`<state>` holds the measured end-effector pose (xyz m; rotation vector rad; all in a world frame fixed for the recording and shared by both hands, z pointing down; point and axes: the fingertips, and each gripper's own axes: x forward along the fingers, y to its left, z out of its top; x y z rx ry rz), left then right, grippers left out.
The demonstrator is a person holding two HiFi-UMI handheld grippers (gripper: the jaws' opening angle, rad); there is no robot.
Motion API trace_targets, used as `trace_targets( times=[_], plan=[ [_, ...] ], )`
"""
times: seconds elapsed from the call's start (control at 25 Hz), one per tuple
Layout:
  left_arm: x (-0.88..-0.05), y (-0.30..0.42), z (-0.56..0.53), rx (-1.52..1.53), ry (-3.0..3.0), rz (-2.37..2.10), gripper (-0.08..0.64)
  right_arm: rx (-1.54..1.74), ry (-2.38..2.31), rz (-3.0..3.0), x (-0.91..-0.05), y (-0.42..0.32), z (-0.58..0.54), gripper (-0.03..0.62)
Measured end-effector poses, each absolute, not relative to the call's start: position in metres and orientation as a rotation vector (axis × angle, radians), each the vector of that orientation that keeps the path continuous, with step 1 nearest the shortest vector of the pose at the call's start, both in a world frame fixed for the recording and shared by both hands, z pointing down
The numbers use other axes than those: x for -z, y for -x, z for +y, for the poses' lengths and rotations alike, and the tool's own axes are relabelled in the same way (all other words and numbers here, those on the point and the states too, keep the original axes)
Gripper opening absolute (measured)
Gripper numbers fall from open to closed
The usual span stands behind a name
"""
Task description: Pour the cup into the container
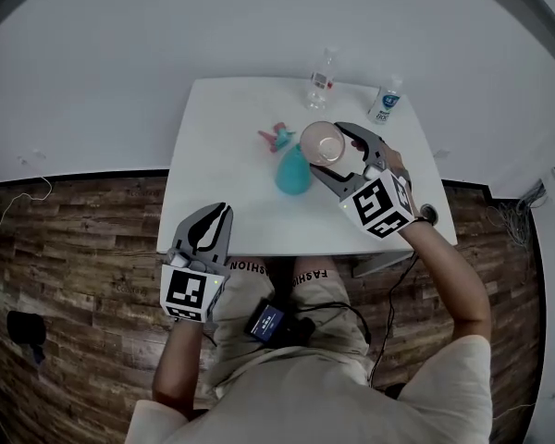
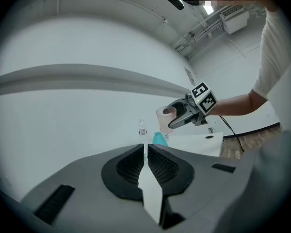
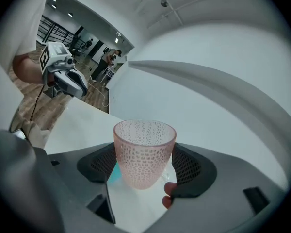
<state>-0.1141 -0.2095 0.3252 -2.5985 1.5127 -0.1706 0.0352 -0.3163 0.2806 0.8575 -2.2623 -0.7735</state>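
Left gripper (image 1: 218, 215): fingers pressed together on nothing; held off the near edge of the table (image 1: 217, 169), well apart from the teal container (image 1: 293, 170), below and left of it in the head view.
Teal container: stands upright on the table; its top sits under the cup's edge, and its mouth cannot be made out.
Cup (image 1: 323, 141): pink, dimpled, upright and lifted; just up and right of the teal container.
Right gripper (image 1: 338, 155): fingers (image 3: 191, 166) clamped on the cup's opposite sides.
Deciding relation: the teal container lies low and left of the cup, so the tilt probably goes leftward; the right gripper is far nearer.
Bottles (image 1: 321, 80): two, beyond the teal container, well apart from it.
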Motion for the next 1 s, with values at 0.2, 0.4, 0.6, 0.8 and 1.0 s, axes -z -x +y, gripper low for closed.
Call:
trace_targets(
  times=[0.2, 0.4, 0.6, 0.8, 1.0],
  plan=[
    [-0.312, 0.121, -0.222, 0.148, 2.568, 1.533, 0.026, 0.655, -0.893, -2.386, -0.273, -0.044, -0.308, 0.357],
    [-0.301, 0.137, -0.233, 0.103, 2.558, 1.594, 0.027, 0.530, -0.918, -2.453, -0.278, -0.060, -0.301, 0.357],
    [-0.299, 0.143, -0.240, 0.066, 2.572, 1.616, 0.026, 0.423, -0.974, -2.500, -0.286, -0.081, -0.300, 0.357],
    [-0.297, 0.144, -0.243, 0.069, 2.571, 1.608, 0.026, 0.311, -1.041, -2.561, -0.288, -0.096, -0.307, 0.357],
    [-0.291, 0.146, -0.250, 0.071, 2.564, 1.597, 0.026, 0.276, -1.109, -2.589, -0.281, -0.106, -0.309, 0.357]
  ],
)
